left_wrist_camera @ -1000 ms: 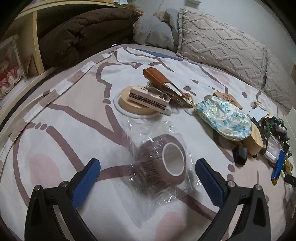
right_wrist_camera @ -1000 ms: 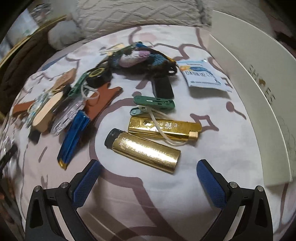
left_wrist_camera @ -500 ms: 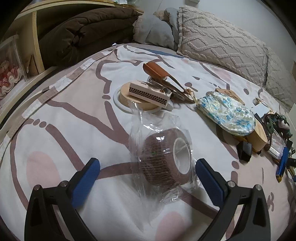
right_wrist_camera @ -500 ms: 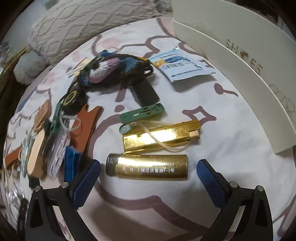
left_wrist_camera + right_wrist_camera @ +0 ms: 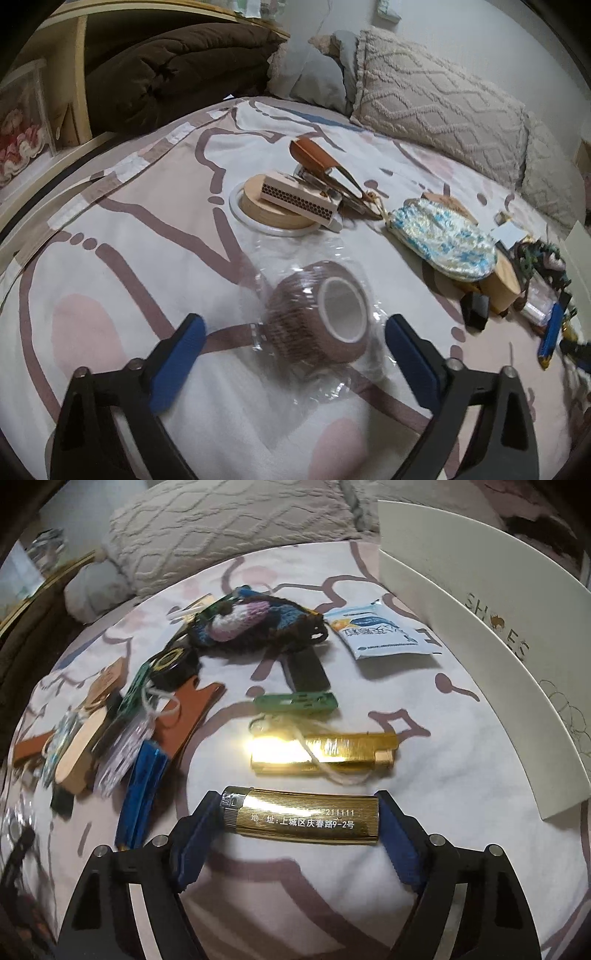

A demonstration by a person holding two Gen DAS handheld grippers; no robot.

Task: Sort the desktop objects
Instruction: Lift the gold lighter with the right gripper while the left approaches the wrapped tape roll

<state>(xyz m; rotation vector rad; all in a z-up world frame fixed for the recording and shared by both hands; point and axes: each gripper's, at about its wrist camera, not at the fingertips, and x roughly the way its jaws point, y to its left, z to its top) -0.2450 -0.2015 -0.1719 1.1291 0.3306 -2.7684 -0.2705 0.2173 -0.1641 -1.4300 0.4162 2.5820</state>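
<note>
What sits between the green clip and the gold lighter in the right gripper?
A second gold lighter with a loop of white string draped over it, seen in the right wrist view.

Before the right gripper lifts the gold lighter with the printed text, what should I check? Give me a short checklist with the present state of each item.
1. Right gripper spans the printed gold lighter end to end: ok.
2. Both fingers touch the lighter's ends: looks ok, but firmness of grip cannot tell.
3. Cream string of the second gold lighter is apart from the gripped one: ok.
4. Blue lighter on the left is outside the fingers: ok.
5. White shoe box on the right is visible: ok; whether it is the sorting place, cannot tell.
6. Left gripper is open around the wrapped brown tape roll, not squeezing it: ok.
</note>
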